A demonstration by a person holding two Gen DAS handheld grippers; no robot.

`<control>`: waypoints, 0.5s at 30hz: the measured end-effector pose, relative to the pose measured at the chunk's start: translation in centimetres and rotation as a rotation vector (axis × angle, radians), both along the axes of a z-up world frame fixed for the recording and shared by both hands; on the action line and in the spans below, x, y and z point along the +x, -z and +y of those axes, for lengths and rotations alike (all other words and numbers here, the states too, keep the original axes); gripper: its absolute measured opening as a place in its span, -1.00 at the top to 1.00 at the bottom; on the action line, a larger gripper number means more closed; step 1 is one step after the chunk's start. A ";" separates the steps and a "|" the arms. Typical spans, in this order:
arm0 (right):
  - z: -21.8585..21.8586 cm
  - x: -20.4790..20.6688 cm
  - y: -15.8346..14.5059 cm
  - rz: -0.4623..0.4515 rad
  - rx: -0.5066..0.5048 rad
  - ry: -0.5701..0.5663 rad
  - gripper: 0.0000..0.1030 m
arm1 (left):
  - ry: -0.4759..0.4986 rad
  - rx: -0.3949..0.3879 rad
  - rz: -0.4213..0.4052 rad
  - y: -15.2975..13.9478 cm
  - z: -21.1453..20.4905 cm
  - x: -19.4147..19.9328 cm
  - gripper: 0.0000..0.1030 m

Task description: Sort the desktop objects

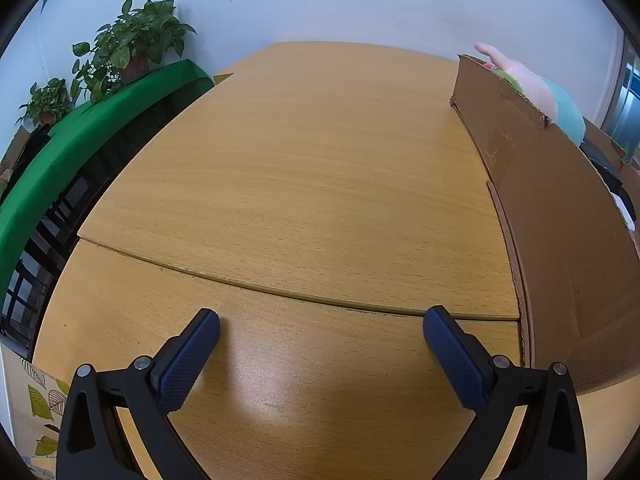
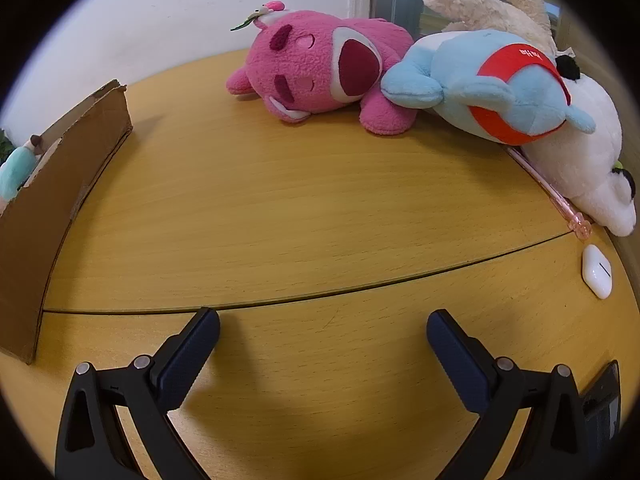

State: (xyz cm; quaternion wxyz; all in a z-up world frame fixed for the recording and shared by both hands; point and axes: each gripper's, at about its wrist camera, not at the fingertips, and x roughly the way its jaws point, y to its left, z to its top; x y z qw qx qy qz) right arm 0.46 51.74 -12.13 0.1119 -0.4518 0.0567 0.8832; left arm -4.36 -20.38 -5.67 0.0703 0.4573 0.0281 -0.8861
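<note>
Left wrist view: the left gripper (image 1: 321, 322) is hanging over bare wooden desk (image 1: 304, 168) with its jaws standing fully released and nothing between the pads. A cardboard box (image 1: 560, 216) is standing along the right side of this view, its near wall touching the desk top. Soft toys are showing above its rim — a pale pink and teal plush (image 1: 536, 88) is lying inside, so part of the sorting appears done. Potted plants (image 1: 132, 40) are sitting on a green ledge (image 1: 80, 148) beyond the desk's left edge, apart from the work.

Right wrist view: the right gripper (image 2: 323, 322) is likewise hovering over empty desk surface, jaws spread wide and grasping nothing. The same box is standing at the left. Items awaiting sorting are lying at the far right of the desk: a pink plush (image 2: 320, 68), a light blue plush with a red band (image 2: 488, 88) leaning on it, a white plush (image 2: 580, 168) under that, and a cream plush (image 2: 480, 0) behind. A pink pen (image 2: 560, 200) is lying partly under the white plush, and a white earbud case (image 2: 597, 272) is resting just beside the pen's tip. A dark object at the lower right edge is too cut off to identify.

Assessment — sorting is under way but largely outstanding; neither gripper is engaging an item.
</note>
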 end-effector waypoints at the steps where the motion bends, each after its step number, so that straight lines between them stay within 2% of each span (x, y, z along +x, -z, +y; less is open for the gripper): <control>1: -0.2 0.0 0.0 -0.001 0.002 -0.005 -1.00 | 0.000 0.000 0.000 0.0 0.0 0.0 -1.00; 15: -0.6 -0.3 -0.2 -0.005 0.006 -0.003 -1.00 | 0.002 0.001 0.001 0.1 -0.4 -0.1 -1.00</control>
